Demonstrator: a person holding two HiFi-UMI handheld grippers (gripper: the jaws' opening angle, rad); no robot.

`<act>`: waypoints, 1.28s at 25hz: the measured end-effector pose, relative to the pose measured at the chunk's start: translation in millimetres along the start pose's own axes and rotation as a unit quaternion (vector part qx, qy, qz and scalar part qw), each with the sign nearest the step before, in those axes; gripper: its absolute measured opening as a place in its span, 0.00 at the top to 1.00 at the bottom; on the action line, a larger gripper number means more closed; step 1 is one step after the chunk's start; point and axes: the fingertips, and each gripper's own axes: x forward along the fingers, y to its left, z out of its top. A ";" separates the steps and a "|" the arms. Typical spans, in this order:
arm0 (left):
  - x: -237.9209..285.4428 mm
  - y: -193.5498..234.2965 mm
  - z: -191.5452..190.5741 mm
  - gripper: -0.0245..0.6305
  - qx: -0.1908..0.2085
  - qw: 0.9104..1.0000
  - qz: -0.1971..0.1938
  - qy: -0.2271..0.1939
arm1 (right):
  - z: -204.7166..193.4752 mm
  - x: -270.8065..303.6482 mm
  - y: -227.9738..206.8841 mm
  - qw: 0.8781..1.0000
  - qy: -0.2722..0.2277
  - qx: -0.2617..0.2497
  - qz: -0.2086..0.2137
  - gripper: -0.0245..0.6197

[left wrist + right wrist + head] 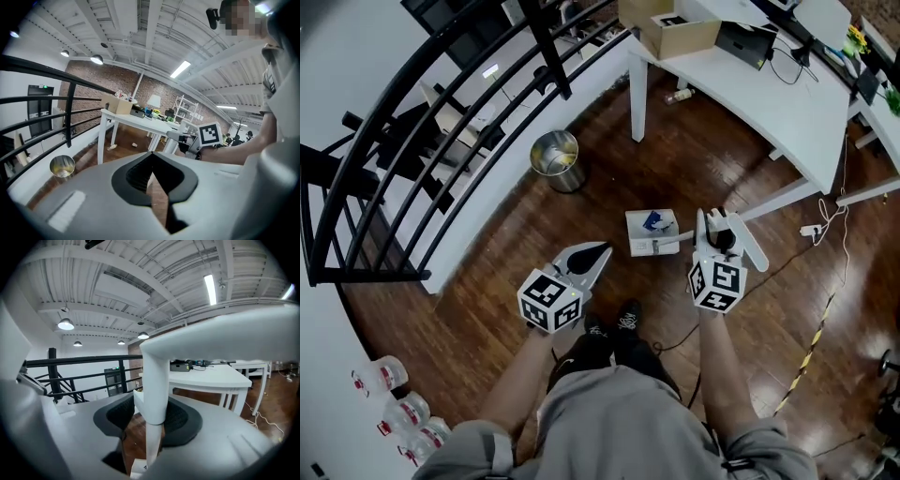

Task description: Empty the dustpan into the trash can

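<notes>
The white dustpan (652, 232) is at 12 o'clock from the person's shoes, low by the wood floor, with something blue in its tray; whether it rests on the boards or hangs just clear I cannot tell. Its white handle (154, 380) stands between the jaws of the right gripper (718, 234), at the pan's 3 o'clock, and the jaws are closed partway and clamped on it. The left gripper (598, 253), at the pan's 8 o'clock, has its jaws together on nothing. The steel trash can (557, 159) stands well apart at the pan's 10 o'clock, beside the black railing (441, 141). To carry well, keep the tray level, hold the clamp firm, bring the lip over the can's mouth, then tip slowly
</notes>
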 end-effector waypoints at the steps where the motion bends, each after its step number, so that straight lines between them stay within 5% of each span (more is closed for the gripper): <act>1: -4.3 5.4 6.8 0.95 0.002 1.000 0.009 -0.007 | 12.6 1.8 7.5 1.000 -0.010 -0.006 0.015 0.72; 12: -59.5 68.0 75.8 0.95 0.015 0.995 0.060 -0.082 | 162.6 22.3 125.1 0.979 -0.131 -0.047 0.148 0.75; 21: -99.2 153.1 132.3 0.95 0.014 0.990 0.067 -0.122 | 272.1 48.4 258.4 0.938 -0.181 -0.075 0.287 0.79; 27: -125.9 212.3 156.1 0.95 0.008 0.987 0.078 -0.144 | 312.3 70.5 322.2 0.916 -0.205 -0.081 0.336 0.79; 32: -146.3 255.0 165.0 0.95 -0.001 0.983 0.101 -0.152 | 319.3 98.2 354.6 0.910 -0.209 -0.071 0.351 0.79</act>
